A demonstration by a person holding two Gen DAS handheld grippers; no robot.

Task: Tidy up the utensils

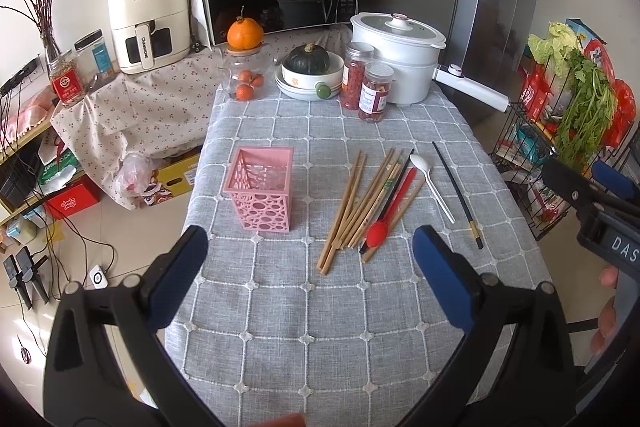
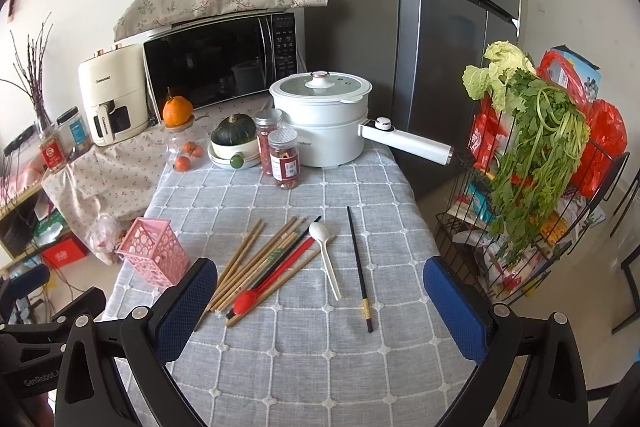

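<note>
Hovering above the near end of the grey checked tablecloth (image 1: 304,327), the left gripper (image 1: 310,275) has its blue-padded fingers spread wide with nothing between them. In its view, the pink cut-out holder (image 1: 262,189) stands upright at about eleven o'clock from the gap between the fingers, well apart from both pads. A loose fan of bamboo chopsticks (image 1: 352,203) lies at about one o'clock, their near ends reaching closest to the gripper. Across them rest a red spoon (image 1: 380,229) with its bowl toward the camera and what looks like a red-and-black chopstick pair, though the overlap makes the count hard to tell. Just beyond, at two o'clock, a white spoon (image 1: 434,187) lies with its bowl pointing away, and a single black chopstick (image 1: 458,195) with a gold band lies beside it, apart from the pile.

The right gripper (image 2: 320,307) is likewise wide open and empty, held over the same cloth. From its view the bamboo bundle sits at eleven o'clock, close to its left pad, the white spoon at twelve, the black chopstick just right of it, and the holder out at ten o'clock near the table's left edge. A white electric pot (image 2: 320,115) and jars stand at the far end.
</note>
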